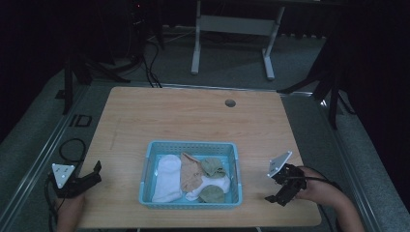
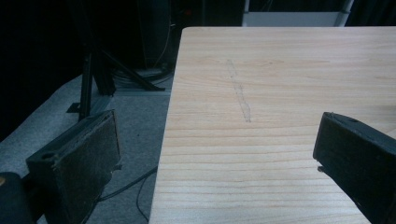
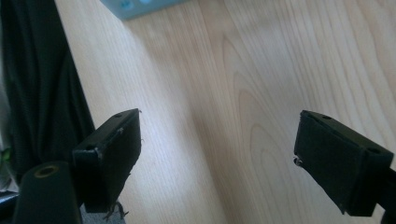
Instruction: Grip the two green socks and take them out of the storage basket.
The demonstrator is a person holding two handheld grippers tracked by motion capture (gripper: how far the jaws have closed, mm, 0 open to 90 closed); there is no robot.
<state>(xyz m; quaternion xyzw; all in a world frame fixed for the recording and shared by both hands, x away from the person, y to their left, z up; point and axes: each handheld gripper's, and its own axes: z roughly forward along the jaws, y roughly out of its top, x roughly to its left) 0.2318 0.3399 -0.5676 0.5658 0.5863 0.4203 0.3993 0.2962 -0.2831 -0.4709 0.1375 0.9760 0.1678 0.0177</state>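
A blue plastic basket [image 1: 146, 166] sits near the front middle of the wooden table [image 1: 193, 116]. In it lie a white sock [image 1: 168, 179], a tan sock [image 1: 191, 173] and green balled socks [image 1: 212, 166]. My left gripper [image 1: 95, 172] hovers at the table's front left edge, open and empty; its jaws stand wide apart over the table edge [image 2: 163, 154]. My right gripper [image 1: 276, 195] is to the right of the basket, open and empty above bare wood. A corner of the basket [image 3: 135, 6] appears at the top of the right gripper view.
A round cable hole [image 1: 230, 103] is at the table's back. Black stand legs [image 1: 72, 77] and cables [image 1: 150, 63] lie on the grey floor to the left, and a white desk frame [image 1: 232, 34] stands behind the table.
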